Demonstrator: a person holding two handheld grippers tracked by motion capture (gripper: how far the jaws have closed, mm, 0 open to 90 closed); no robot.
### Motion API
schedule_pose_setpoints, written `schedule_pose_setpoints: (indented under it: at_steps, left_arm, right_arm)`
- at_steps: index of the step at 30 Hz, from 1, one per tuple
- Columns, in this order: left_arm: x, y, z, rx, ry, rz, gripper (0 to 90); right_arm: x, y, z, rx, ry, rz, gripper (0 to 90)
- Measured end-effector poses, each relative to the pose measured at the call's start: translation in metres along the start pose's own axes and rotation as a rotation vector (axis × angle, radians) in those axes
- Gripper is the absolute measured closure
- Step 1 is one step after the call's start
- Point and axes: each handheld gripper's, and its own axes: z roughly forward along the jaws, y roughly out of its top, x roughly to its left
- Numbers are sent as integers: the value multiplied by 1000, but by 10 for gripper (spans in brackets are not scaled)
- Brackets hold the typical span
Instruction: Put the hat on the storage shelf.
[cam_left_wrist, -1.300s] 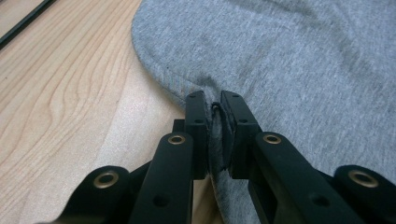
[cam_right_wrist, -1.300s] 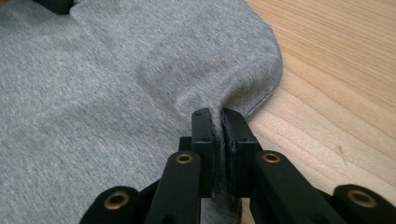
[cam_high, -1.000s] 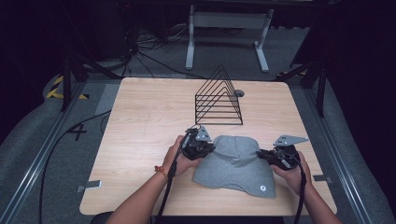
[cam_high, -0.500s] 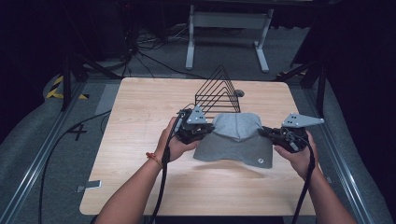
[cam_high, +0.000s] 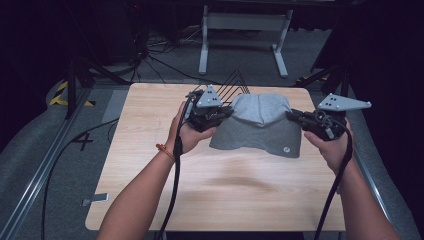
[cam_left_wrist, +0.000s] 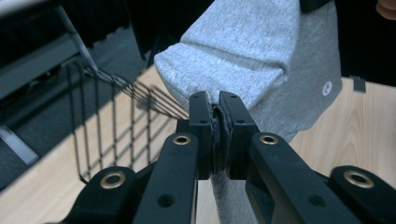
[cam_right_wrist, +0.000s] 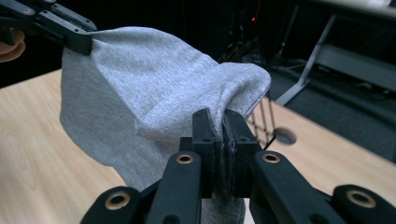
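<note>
High view first: a grey garment (cam_high: 260, 127) hangs stretched between the two grippers above the far half of the wooden table (cam_high: 150, 200). Its upper part is folded over in a lighter band, and a small round logo (cam_high: 286, 148) sits near its lower right corner. The left gripper (cam_high: 220, 116) grips the garment's left edge, with the person's left hand (cam_high: 187, 132) wrapped under it and a grey plate on top. The right gripper (cam_high: 295, 116) holds the right edge, with the right hand (cam_high: 332, 145) beneath it. A black cable trails from each gripper back along the forearm. Just behind the left gripper and the cloth, the top of a black wire rack (cam_high: 235, 82) pokes up. Farther off, on the dark floor, stands a grey metal stand (cam_high: 242, 30).

Left gripper view: the jaws are pressed together on a fold of the garment (cam_left_wrist: 261, 56), the cloth squeezed between the pads. The rest of the fabric rises and spreads to the right, logo (cam_left_wrist: 327, 87) showing. The rack (cam_left_wrist: 116, 121) stands on the table at the left.

Right gripper view: the jaws pinch a bunched edge of the garment (cam_right_wrist: 140, 93) in the same way. The cloth runs up and left to the other gripper (cam_right_wrist: 81, 39), which clamps its far corner. Part of the rack (cam_right_wrist: 264, 119) shows behind the fabric, beside a round hole in the table (cam_right_wrist: 285, 135).
</note>
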Motion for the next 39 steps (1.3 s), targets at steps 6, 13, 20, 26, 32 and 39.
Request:
schedule_pose_setpoints:
  at_steps: [6, 13, 20, 26, 32, 39]
  left_arm:
    - [12, 29, -9, -28, 26, 26, 848]
    - [30, 48, -8, -33, 72, 40, 849]
    - [50, 52, -8, -49, 113, 7, 849]
    - [69, 51, -2, -46, 146, -23, 849]
    - [84, 53, 2, -49, 175, -40, 848]
    - [99, 56, 4, -37, 194, -30, 848]
  right_arm:
    - [-6, 35, -4, -34, -25, -32, 847]
    - [-13, 61, 3, -58, -42, -54, 847]
    - [-22, 78, 21, -70, -67, -59, 847]
    - [-30, 93, 40, -69, -92, -68, 847]
    - [-36, 104, 58, -65, -101, -68, 847]
    - [-45, 108, 75, -67, -102, -39, 847]
